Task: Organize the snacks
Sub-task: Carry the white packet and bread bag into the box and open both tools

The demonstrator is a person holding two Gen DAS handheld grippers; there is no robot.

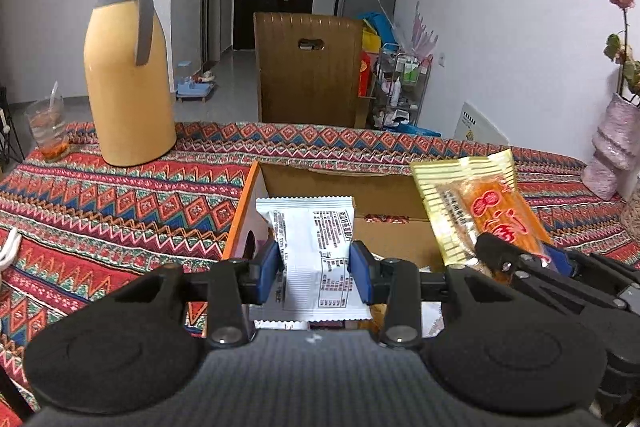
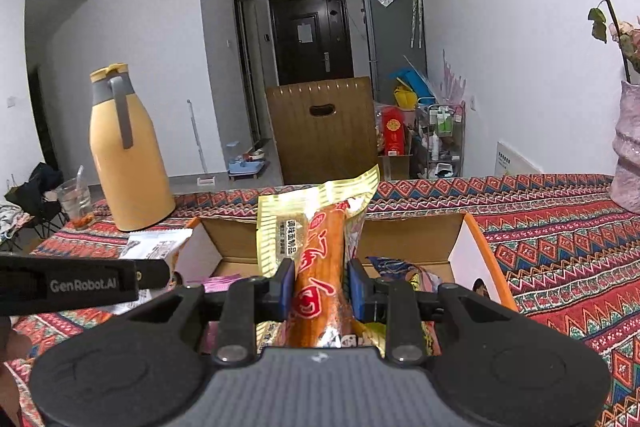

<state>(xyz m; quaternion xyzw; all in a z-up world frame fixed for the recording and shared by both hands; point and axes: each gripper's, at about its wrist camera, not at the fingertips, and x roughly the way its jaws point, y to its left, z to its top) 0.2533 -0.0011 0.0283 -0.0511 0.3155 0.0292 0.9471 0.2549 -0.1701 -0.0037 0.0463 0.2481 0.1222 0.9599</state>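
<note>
Patterned tablecloth (image 1: 120, 195) carries a yellow thermos (image 1: 128, 75) near its far left edge. Over the open cardboard box (image 1: 340, 183), the left gripper (image 1: 316, 267) clamps a white snack packet (image 1: 316, 247); the right gripper (image 2: 320, 291) clamps an orange snack packet (image 2: 320, 259).

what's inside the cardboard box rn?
In the right wrist view the cardboard box holds a pink packet at its left and colorful wrappers at its right. The orange snack pack in the right claw hides the middle.
</note>
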